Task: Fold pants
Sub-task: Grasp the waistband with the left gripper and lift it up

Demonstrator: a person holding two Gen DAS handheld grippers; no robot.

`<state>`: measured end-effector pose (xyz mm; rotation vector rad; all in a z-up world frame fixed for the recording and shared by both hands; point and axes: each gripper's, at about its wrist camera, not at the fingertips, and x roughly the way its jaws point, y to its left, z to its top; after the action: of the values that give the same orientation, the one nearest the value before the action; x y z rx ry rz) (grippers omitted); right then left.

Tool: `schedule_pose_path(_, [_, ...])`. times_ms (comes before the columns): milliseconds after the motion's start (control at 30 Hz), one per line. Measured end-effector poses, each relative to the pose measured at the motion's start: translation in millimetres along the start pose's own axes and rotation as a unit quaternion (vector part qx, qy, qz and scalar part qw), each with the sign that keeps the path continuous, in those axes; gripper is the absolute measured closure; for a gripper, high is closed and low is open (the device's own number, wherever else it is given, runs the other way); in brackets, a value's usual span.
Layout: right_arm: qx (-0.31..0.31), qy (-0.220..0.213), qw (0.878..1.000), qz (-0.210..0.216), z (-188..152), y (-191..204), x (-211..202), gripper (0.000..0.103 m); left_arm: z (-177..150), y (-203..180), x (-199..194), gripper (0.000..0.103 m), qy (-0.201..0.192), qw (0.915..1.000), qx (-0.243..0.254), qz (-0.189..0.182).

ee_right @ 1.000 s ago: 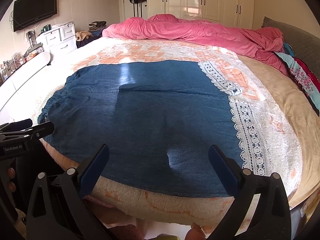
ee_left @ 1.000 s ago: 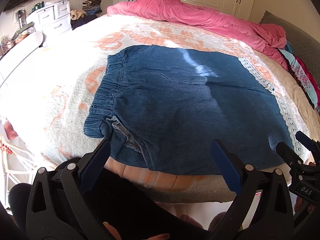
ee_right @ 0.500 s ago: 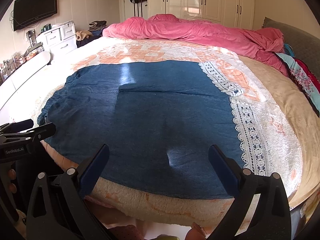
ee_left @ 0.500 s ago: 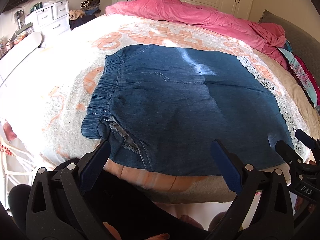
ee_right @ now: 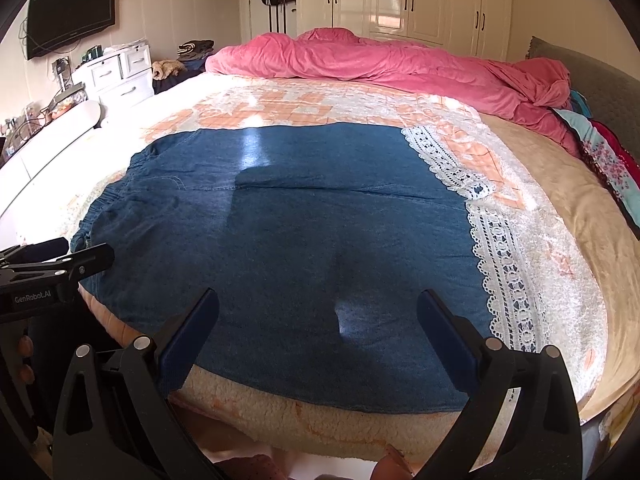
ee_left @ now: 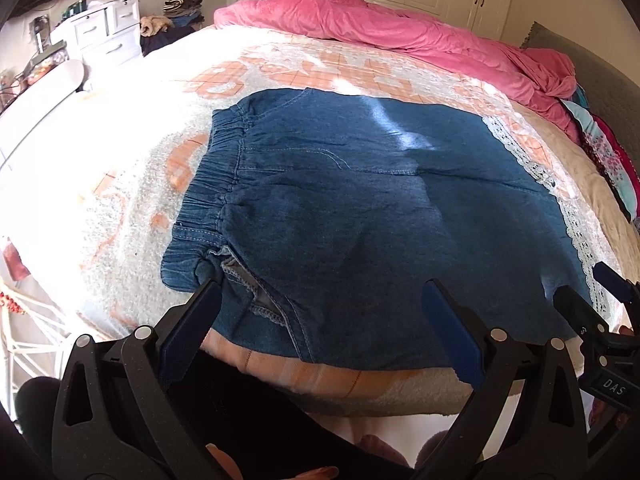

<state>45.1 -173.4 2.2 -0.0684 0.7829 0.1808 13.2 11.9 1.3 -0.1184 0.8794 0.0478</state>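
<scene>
pants [ee_left: 360, 208] flat on bed [ee_right: 560, 264], ahead of both tools. left tool [ee_left: 320, 320], right tool [ee_right: 318, 320] apart, empty. i'd pinch near edge evenly, waistband and hem together.

Two printed labels can be read, both in white letters on black gripper bodies. In the right wrist view, "GenRobot.AI" stands on the side of the left gripper [ee_right: 48, 258], which reaches in just beside the waistband end of the pants [ee_right: 280, 248]. In the left wrist view, "DAS" stands on a small plate on the right gripper [ee_left: 600, 300], at the hem end of the pants [ee_left: 380, 208]; any further letters are cut off.
</scene>
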Motion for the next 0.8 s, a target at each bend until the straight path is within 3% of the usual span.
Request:
schedule_pose_path(267, [-0.012, -0.003, 1.0, 0.01, 21.3, 6.0, 14.1, 0.004, 15.5, 9.0, 12.6, 0.009, 0.004, 1.0, -0.008, 0.0])
schedule_pose_path(533, [-0.047, 0.005, 0.998, 0.042, 76.5, 15.3, 54.0, 0.004, 52.1, 31.4, 32.1, 0.009, 0.0, 0.9996, -0.025, 0.012])
schedule_pose_path(800, [-0.093, 0.018, 0.994, 0.048, 123.0, 29.3, 103.7, 0.004, 87.6, 56.9, 56.4, 0.009, -0.004, 0.9991, -0.038, 0.021])
